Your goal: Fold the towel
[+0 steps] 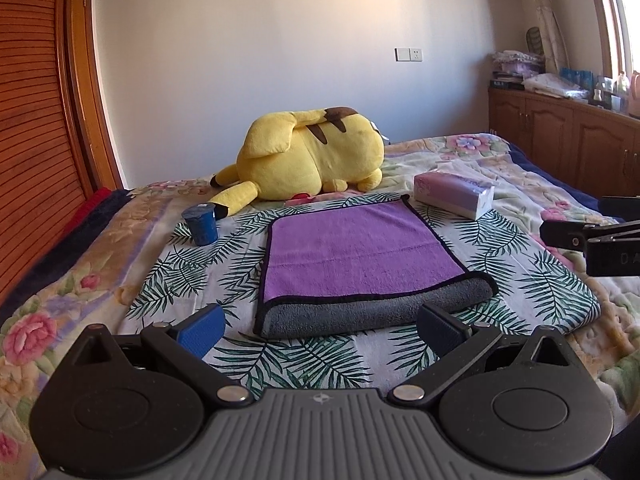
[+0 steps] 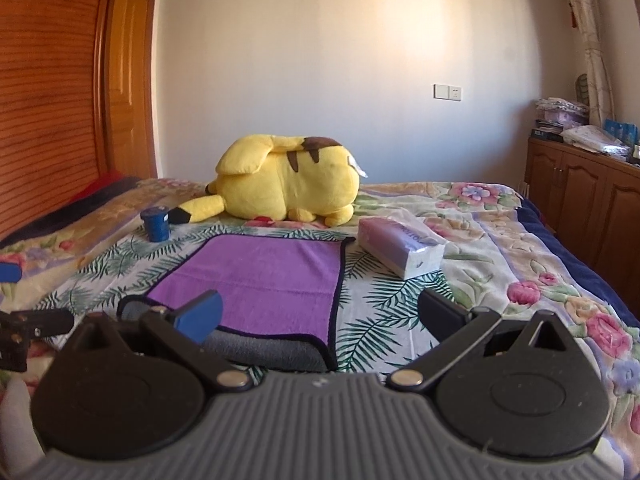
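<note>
A purple towel (image 1: pixel 360 252) with a grey underside and black trim lies folded over on the leaf-print sheet (image 1: pixel 552 288) on the bed. Its grey folded edge (image 1: pixel 372 312) faces me. My left gripper (image 1: pixel 320 330) is open and empty, hovering just in front of that fold. My right gripper (image 2: pixel 322 316) is open and empty, over the towel's (image 2: pixel 264 276) near right corner. The right gripper also shows at the right edge of the left wrist view (image 1: pixel 592 240). The left gripper shows at the left edge of the right wrist view (image 2: pixel 24 328).
A yellow plush toy (image 1: pixel 308 156) lies behind the towel. A blue cup (image 1: pixel 202 224) stands at the towel's left. A tissue pack (image 1: pixel 454 194) lies at its right. A wooden headboard (image 1: pixel 32 128) is left, wooden cabinets (image 1: pixel 560 140) right.
</note>
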